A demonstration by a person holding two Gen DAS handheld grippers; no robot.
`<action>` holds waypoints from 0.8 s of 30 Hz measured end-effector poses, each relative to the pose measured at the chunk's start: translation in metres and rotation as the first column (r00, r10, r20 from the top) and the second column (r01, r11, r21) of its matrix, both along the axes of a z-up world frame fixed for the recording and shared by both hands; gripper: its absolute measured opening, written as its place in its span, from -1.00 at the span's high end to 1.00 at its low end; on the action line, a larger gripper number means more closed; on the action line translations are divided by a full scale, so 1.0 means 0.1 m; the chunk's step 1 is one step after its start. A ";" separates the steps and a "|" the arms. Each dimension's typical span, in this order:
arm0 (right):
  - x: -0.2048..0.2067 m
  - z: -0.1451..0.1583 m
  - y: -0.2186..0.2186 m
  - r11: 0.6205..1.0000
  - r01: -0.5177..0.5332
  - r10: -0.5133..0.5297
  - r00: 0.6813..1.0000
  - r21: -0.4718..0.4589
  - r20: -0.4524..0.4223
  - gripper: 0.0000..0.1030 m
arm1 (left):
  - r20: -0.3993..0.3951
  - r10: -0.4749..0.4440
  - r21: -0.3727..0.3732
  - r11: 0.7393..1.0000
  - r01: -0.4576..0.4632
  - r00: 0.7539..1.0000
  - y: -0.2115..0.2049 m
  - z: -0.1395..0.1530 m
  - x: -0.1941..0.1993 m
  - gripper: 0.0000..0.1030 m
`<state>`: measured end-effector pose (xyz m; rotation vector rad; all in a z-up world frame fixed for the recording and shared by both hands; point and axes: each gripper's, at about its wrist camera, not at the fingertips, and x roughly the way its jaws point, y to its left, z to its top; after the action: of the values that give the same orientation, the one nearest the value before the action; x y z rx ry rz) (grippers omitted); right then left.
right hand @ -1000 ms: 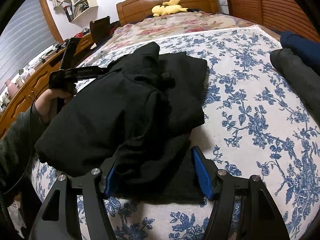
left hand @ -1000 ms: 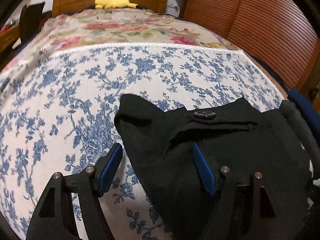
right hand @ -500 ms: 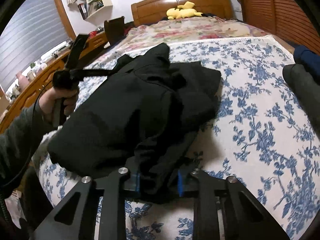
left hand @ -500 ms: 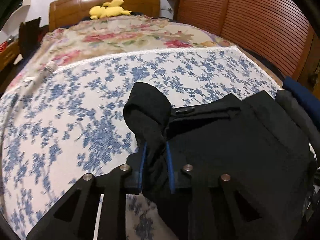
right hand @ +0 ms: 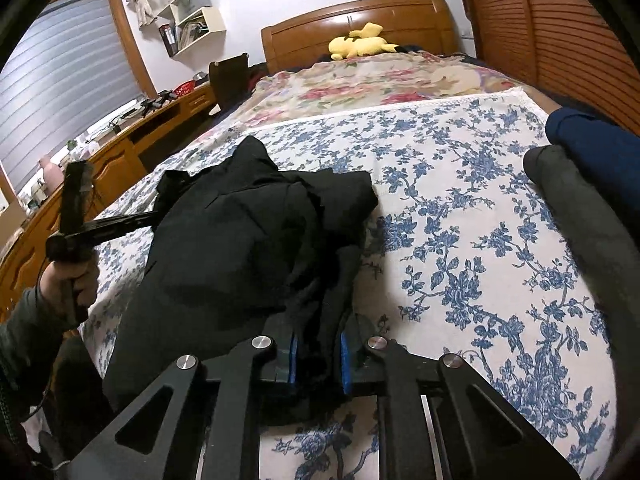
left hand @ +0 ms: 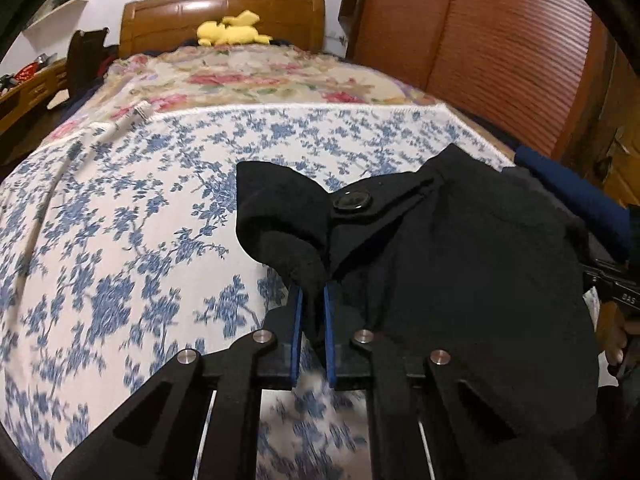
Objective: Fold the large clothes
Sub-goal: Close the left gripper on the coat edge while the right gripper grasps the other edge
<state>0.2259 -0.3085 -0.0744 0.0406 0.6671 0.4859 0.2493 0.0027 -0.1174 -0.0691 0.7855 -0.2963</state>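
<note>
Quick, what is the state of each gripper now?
Left gripper: closed, holding a fold of the black garment.
Right gripper: closed, holding the same garment's edge.

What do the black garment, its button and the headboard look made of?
Black garment: thick matte fabric with a fuzzy nap, likely wool or fleece; both grippers, left and right, pinch it.
Button: glossy and dark, catching a highlight; probably plastic.
Headboard: varnished orange-brown wood, with shiny reflections and carved panels.
</note>
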 end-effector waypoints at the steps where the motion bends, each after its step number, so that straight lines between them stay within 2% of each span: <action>1: -0.04 0.03 0.02 1.000 -0.004 0.004 1.000 -0.013 0.017 0.75 | 0.010 0.000 0.001 1.000 0.000 1.000 -0.01 0.02 -0.05 0.82; 6: -0.20 0.15 0.09 0.999 0.004 -0.001 0.997 -0.038 0.079 0.79 | 0.081 0.008 -0.010 1.000 -0.007 0.997 -0.03 0.19 -0.26 0.84; 14: -0.36 0.35 0.09 0.999 0.001 0.005 0.986 -0.033 0.166 0.82 | 0.162 -0.018 0.032 0.999 0.013 0.987 -0.19 0.51 -0.43 0.84; 19: -0.51 0.59 -0.02 0.996 0.012 0.012 0.970 -0.094 0.244 0.83 | 0.218 -0.042 0.051 0.998 0.031 0.975 -0.44 0.74 -0.43 0.85; 24: -0.50 0.74 -0.27 0.991 0.038 0.000 0.961 -0.132 0.277 0.83 | 0.261 -0.072 0.061 0.996 0.058 0.963 -0.77 0.96 -0.35 0.85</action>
<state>0.1761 -0.3356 -0.0005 -0.1482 0.4229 0.4170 0.2142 -0.0743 -0.0217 0.0452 0.5320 -0.3391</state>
